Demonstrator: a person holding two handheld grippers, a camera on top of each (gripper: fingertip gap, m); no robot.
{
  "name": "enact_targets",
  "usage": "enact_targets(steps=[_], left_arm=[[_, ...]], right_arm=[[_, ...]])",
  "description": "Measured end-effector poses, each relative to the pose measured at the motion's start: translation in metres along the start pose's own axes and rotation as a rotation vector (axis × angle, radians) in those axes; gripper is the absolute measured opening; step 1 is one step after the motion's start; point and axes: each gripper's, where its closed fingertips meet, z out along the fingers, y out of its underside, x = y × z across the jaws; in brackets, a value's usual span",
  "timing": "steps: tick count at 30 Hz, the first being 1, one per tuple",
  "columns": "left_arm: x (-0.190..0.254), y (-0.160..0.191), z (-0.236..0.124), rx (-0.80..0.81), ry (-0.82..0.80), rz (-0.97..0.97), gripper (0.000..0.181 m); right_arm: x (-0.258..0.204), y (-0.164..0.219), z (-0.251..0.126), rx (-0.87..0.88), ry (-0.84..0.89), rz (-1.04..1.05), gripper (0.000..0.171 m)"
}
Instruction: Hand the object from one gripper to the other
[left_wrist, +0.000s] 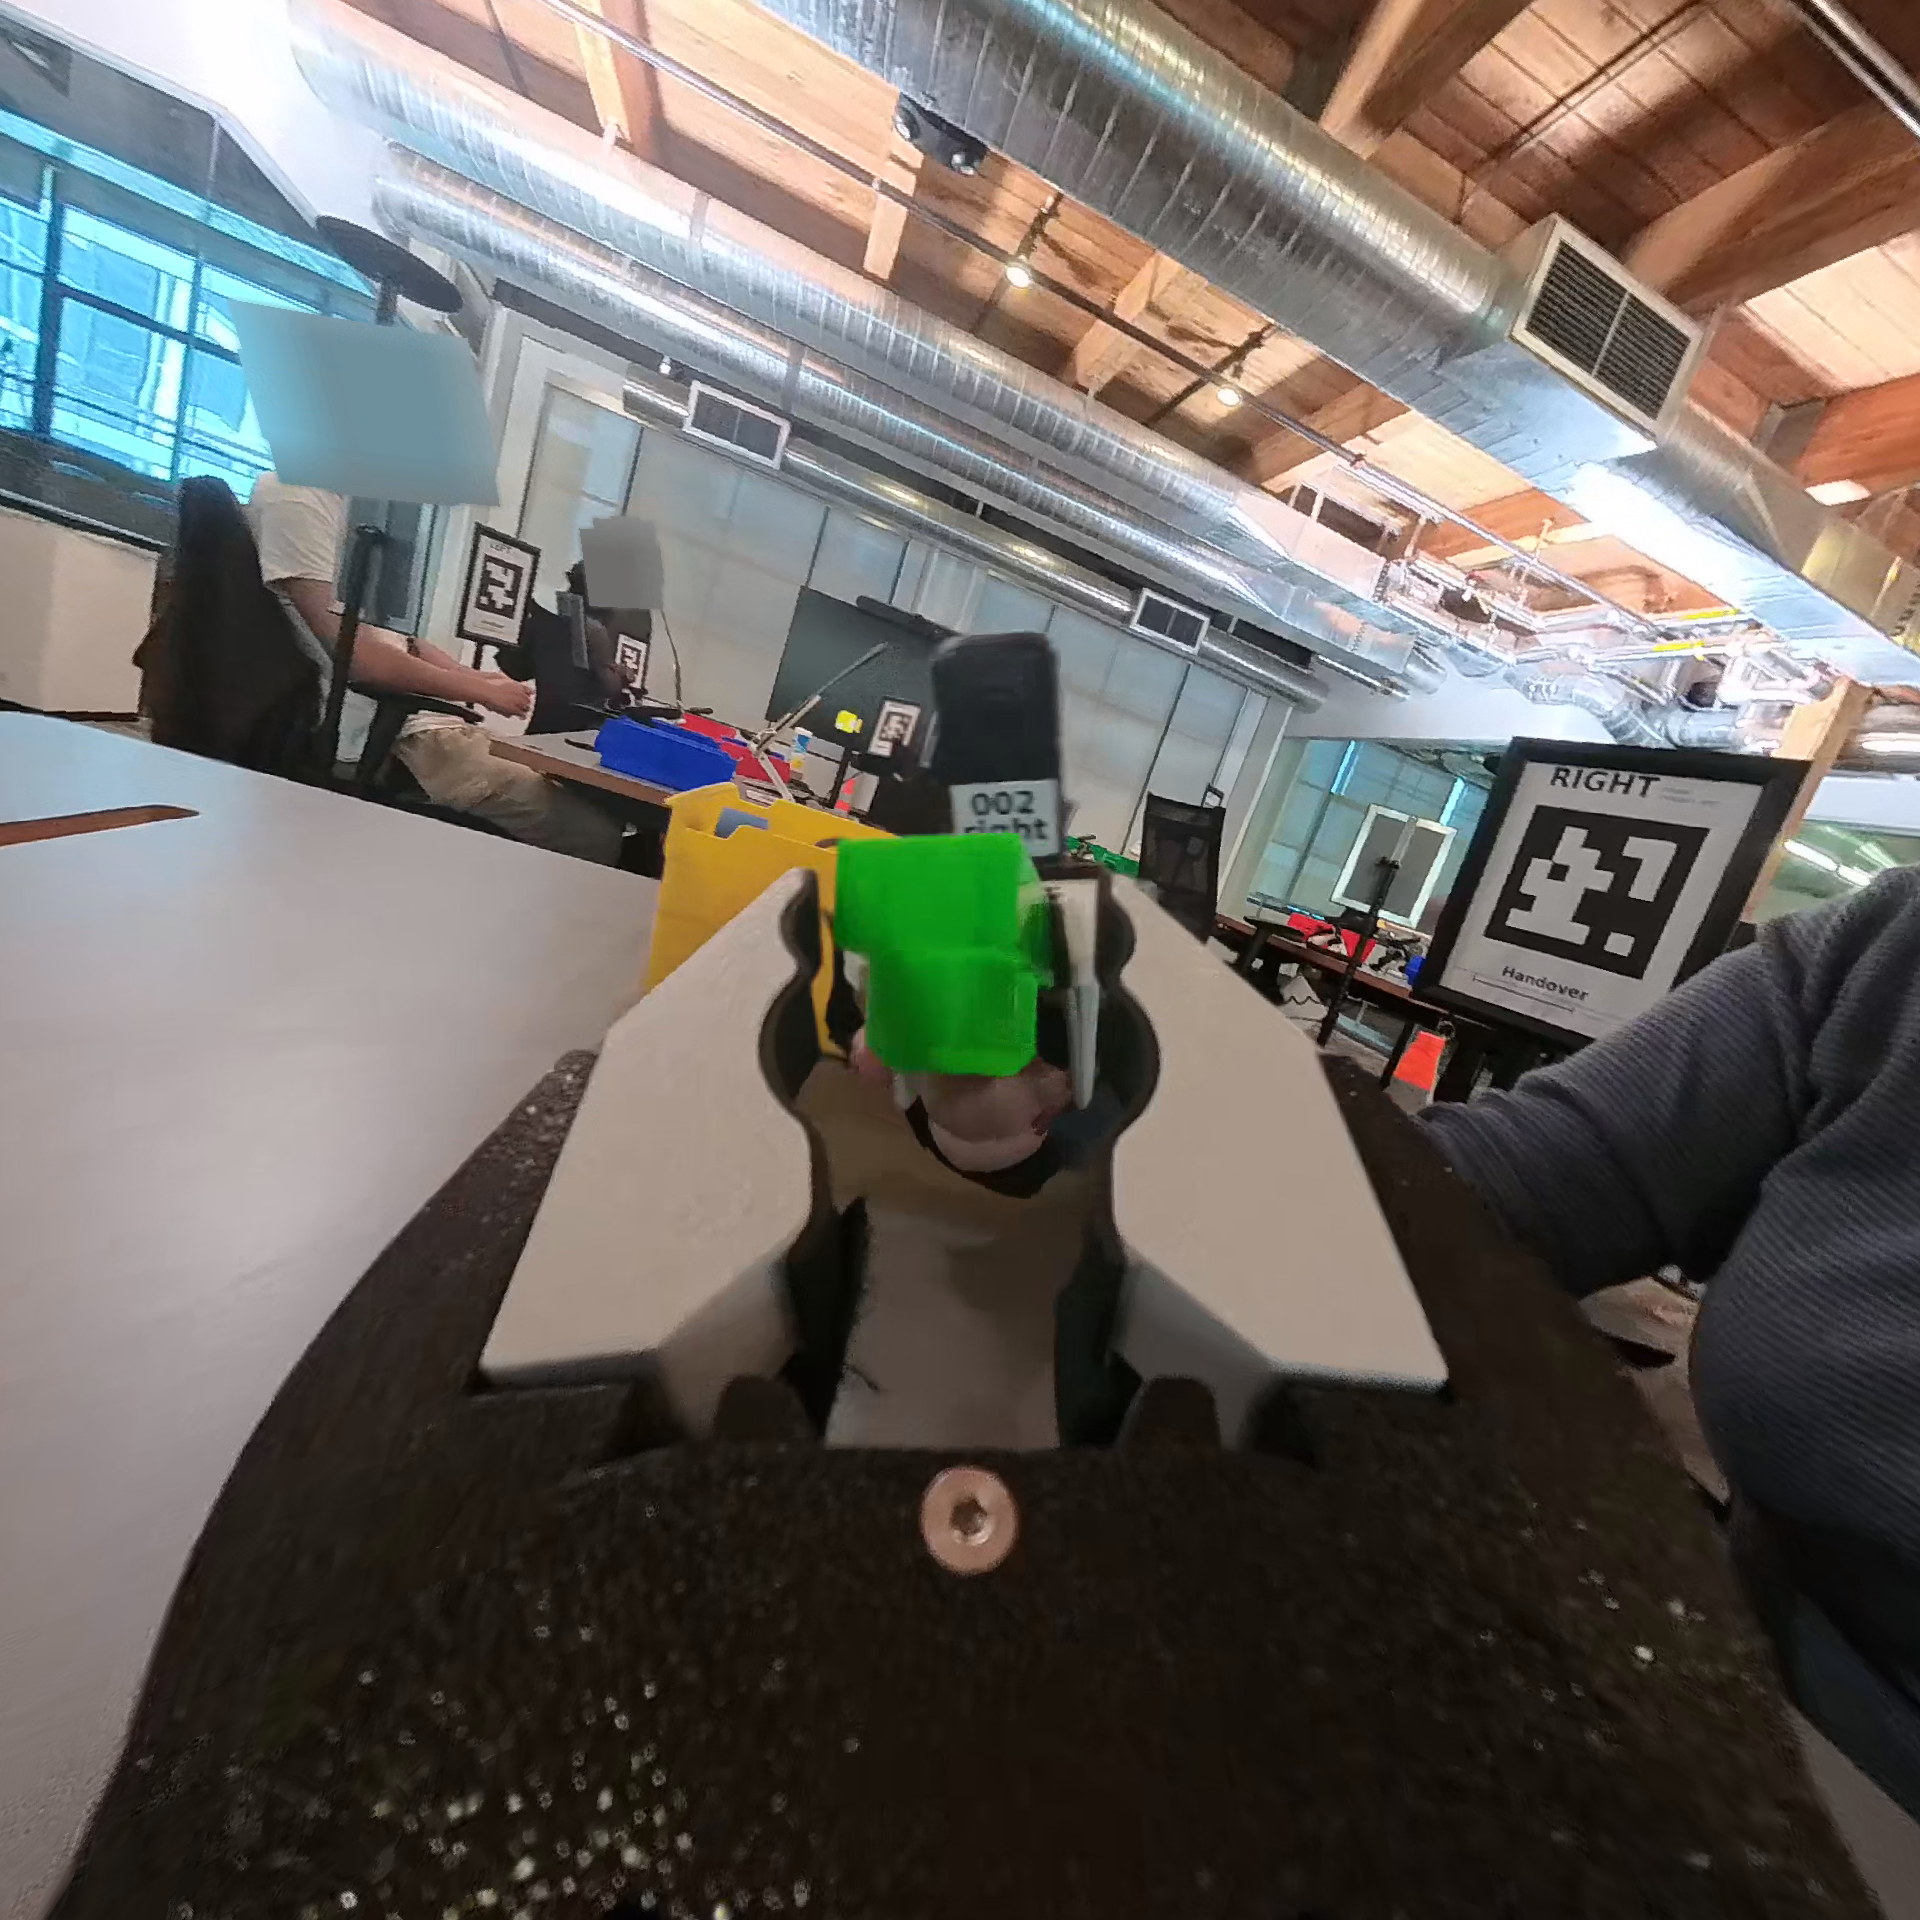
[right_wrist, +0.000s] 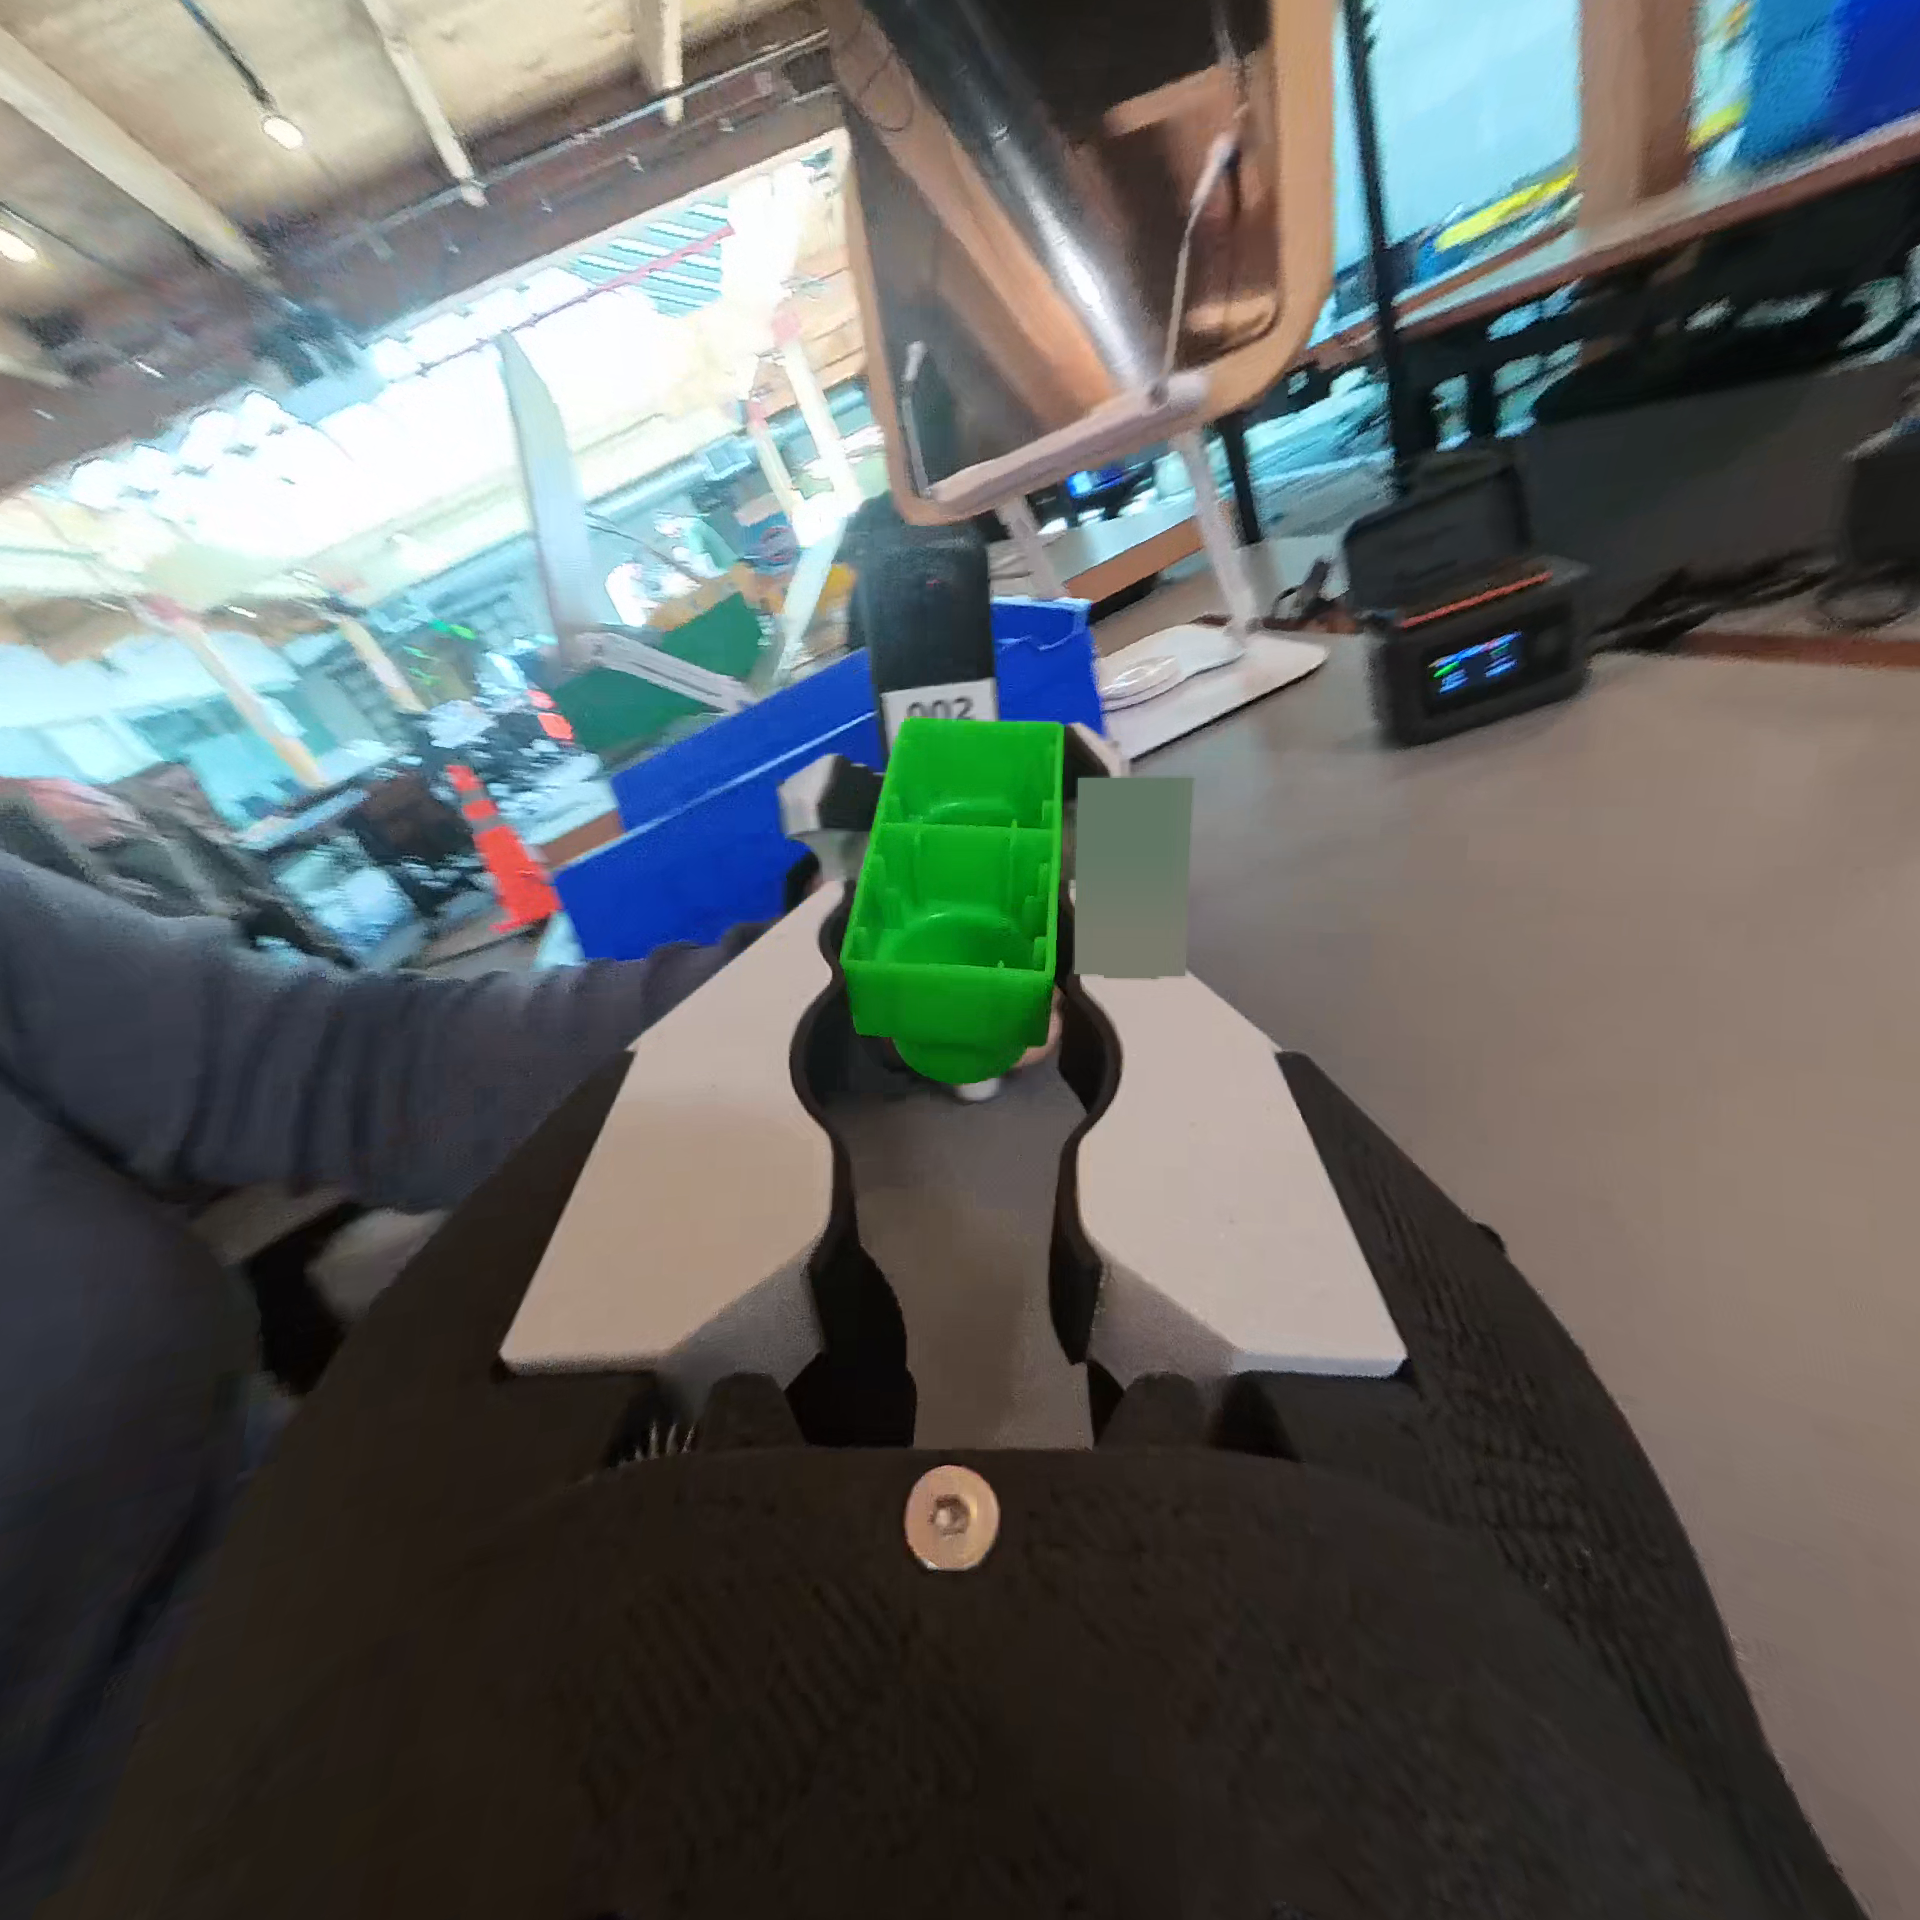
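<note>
A bright green plastic block (left_wrist: 940, 961) is held in the air between the two grippers, which face each other. In the right wrist view its hollow underside (right_wrist: 956, 894) faces me. My right gripper (right_wrist: 951, 940) is shut on the block, one finger against each side. Its black body (left_wrist: 997, 717) and thin finger edges show behind the block in the left wrist view. My left gripper (left_wrist: 961, 894) is open, with its fingers standing wider than the block and around it. Its black body (right_wrist: 925, 613) shows behind the block in the right wrist view.
A grey table (left_wrist: 260, 1039) lies below, also in the right wrist view (right_wrist: 1558, 1039). A yellow bin (left_wrist: 717, 862) and a blue bin (right_wrist: 707, 842) stand behind the grippers. A framed marker board (left_wrist: 1600, 883), a small black screen device (right_wrist: 1475, 665), a dark sleeve (left_wrist: 1714, 1122) and seated people (left_wrist: 312, 644) are nearby. The grippers are tip to tip, or close to it.
</note>
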Motion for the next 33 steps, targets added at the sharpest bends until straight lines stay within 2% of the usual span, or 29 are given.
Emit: enact_targets(steps=[4, 7, 11, 12, 15, 16, 20, 22, 25, 29, 33], left_arm=[[-0.007, 0.001, 0.001, -0.011, -0.033, -0.036, 0.063], [-0.011, 0.003, 0.001, -0.020, -0.048, -0.071, 0.068], [-0.013, 0.008, 0.003, -0.057, -0.022, -0.168, 0.075], [-0.013, 0.010, 0.004, -0.066, -0.016, -0.178, 0.075], [-0.011, 0.012, 0.004, -0.079, -0.011, -0.167, 0.052], [-0.012, 0.012, 0.004, -0.078, -0.022, -0.167, 0.043], [-0.008, 0.012, 0.004, -0.079, 0.032, -0.224, 0.038], [-0.003, 0.011, 0.003, -0.079, 0.047, -0.184, 0.016], [-0.004, 0.013, 0.004, -0.094, 0.009, -0.111, 0.014], [-0.004, 0.012, 0.004, -0.093, -0.026, -0.035, 0.014], [-0.008, 0.012, 0.005, -0.097, -0.104, 0.095, 0.014]], right_arm=[[0.005, -0.007, -0.003, 0.013, 0.145, -0.313, 0.035], [0.001, -0.011, -0.003, 0.012, 0.251, -0.635, 0.035], [0.006, -0.001, 0.001, -0.116, 0.401, -1.052, 0.035], [0.008, 0.004, 0.003, -0.156, 0.421, -1.130, 0.035], [0.011, 0.016, 0.008, -0.241, 0.444, -1.281, 0.035], [0.010, 0.017, 0.009, -0.241, 0.439, -1.295, 0.035], [0.004, 0.017, 0.009, -0.217, 0.394, -1.221, 0.035], [0.003, 0.016, 0.009, -0.195, 0.380, -1.168, 0.038], [0.001, 0.015, 0.007, -0.188, 0.346, -1.076, 0.037], [0.001, 0.015, 0.007, -0.184, 0.347, -1.057, 0.038], [0.003, 0.016, 0.005, -0.196, 0.334, -0.974, 0.045]])
